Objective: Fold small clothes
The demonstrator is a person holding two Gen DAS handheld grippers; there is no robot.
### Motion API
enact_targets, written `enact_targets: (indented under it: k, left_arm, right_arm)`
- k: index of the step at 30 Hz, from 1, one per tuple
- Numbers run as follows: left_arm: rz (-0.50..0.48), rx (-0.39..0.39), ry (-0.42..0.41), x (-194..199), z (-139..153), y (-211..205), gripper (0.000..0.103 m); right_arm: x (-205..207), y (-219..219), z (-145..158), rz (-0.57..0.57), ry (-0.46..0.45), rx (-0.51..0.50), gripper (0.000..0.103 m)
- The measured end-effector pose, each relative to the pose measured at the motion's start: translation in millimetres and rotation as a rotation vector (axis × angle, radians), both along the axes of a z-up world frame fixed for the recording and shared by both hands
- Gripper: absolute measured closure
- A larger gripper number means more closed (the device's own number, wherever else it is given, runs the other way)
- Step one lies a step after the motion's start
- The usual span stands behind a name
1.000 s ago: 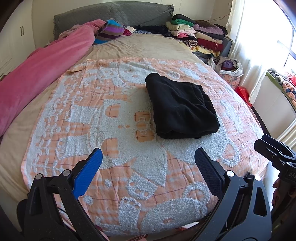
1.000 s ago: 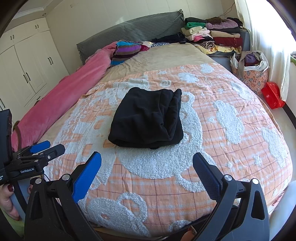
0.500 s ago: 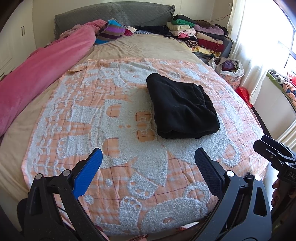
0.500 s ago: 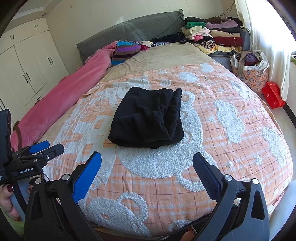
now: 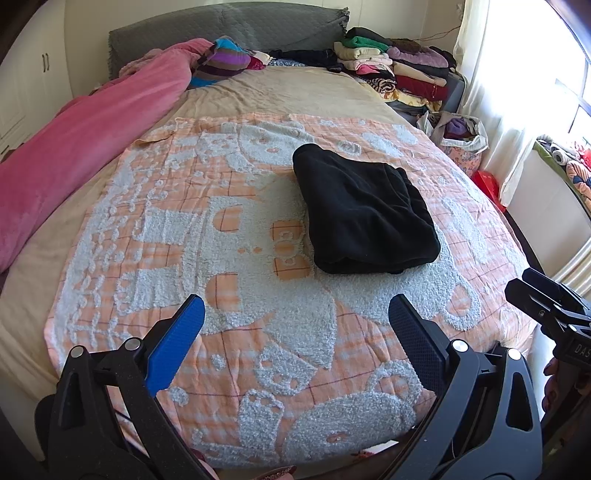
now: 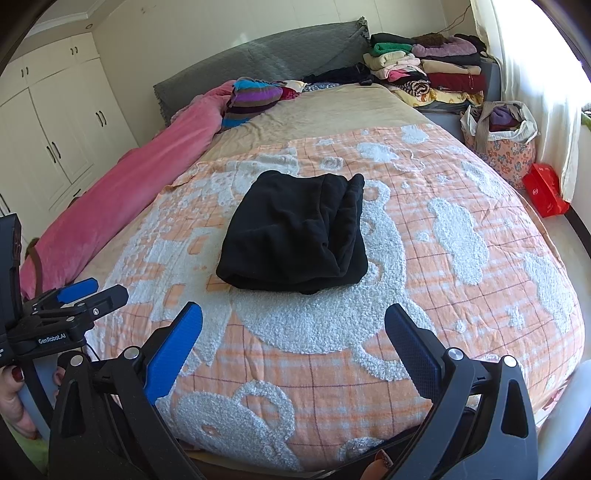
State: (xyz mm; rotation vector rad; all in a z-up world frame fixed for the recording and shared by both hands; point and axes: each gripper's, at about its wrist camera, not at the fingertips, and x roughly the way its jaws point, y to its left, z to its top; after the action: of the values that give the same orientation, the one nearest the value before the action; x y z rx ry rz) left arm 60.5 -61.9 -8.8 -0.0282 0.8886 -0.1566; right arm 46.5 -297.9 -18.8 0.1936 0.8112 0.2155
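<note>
A black garment lies folded into a thick rectangle on the orange and white blanket that covers the bed. My left gripper hangs open over the blanket's near edge, well short of the garment, with nothing between its fingers. My right gripper is open too, also empty, just in front of the garment's near edge. Each gripper shows at the side of the other's view: the right one and the left one, the latter held by a hand.
A pink duvet runs along the left side of the bed. Stacks of folded clothes sit at the far right by the grey headboard. A floral bag and a red box stand on the floor to the right.
Hardly anything differs. Both grippers stay open and the black garment lies in the same place; the views drift by only a few pixels.
</note>
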Motion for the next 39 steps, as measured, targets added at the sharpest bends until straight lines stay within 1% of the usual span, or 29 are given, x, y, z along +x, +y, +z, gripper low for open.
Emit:
enact_targets:
  k: [30, 39]
  left_arm:
    - [0.008, 0.004, 0.000, 2.6, 2.1, 2.9, 0.010]
    - [0.038, 0.024, 0.009, 4.7, -1.8, 3.9, 0.010]
  right_arm:
    - [-1.9, -5.9, -3.2, -0.004, 0.006, -0.004, 0.004]
    - [-3.9, -8.6, -7.4, -0.008, 0.013, 0.006, 0.004]
